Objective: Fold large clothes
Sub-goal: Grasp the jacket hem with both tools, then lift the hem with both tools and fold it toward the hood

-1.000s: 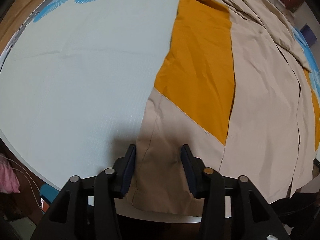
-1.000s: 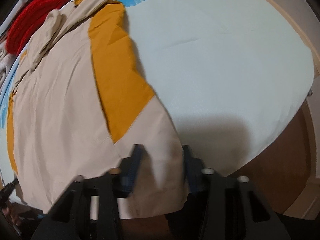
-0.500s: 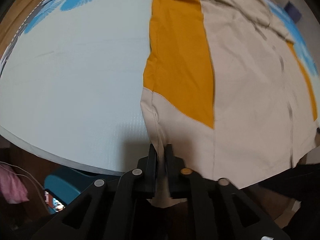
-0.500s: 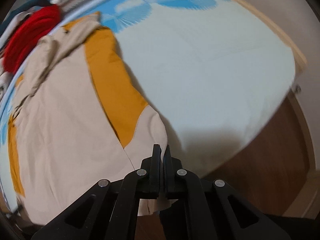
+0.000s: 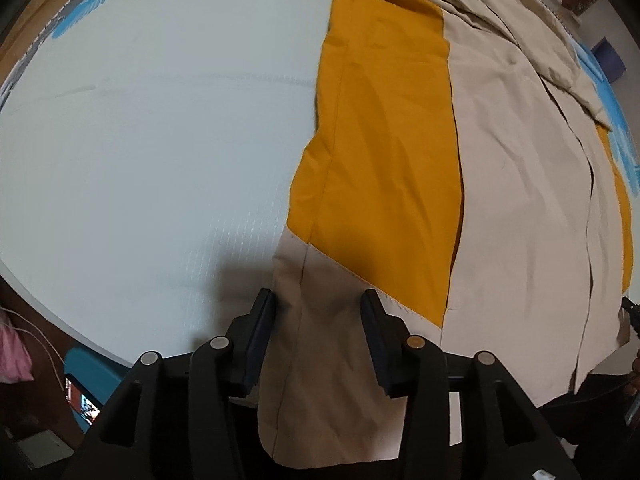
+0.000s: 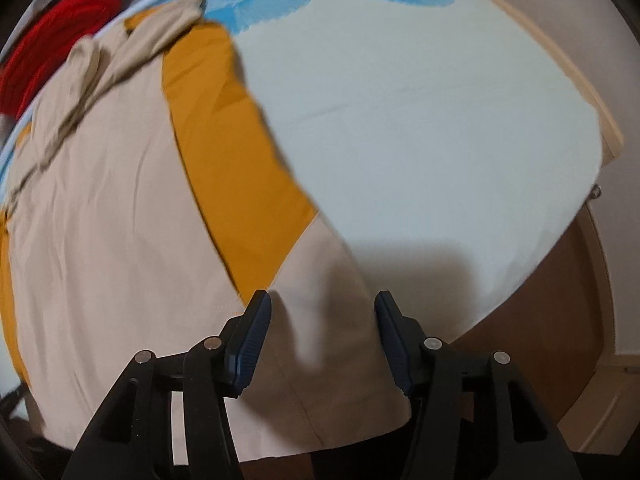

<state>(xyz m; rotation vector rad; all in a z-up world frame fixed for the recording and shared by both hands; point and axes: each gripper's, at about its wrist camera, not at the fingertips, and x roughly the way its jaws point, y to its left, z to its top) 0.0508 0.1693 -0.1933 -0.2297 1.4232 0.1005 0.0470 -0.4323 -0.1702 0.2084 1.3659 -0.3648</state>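
Both tools, left [image 5: 318, 312] and right [image 6: 323, 314], now apart again over the flat beige-and-mustard garment [image 5: 520, 184].

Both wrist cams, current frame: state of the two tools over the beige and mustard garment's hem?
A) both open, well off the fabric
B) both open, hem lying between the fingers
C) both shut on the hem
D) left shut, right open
B: the left tool and right tool both show a wide gap between their fingers, with the hem of the beige and mustard-yellow cloth garment lying flat in that gap.
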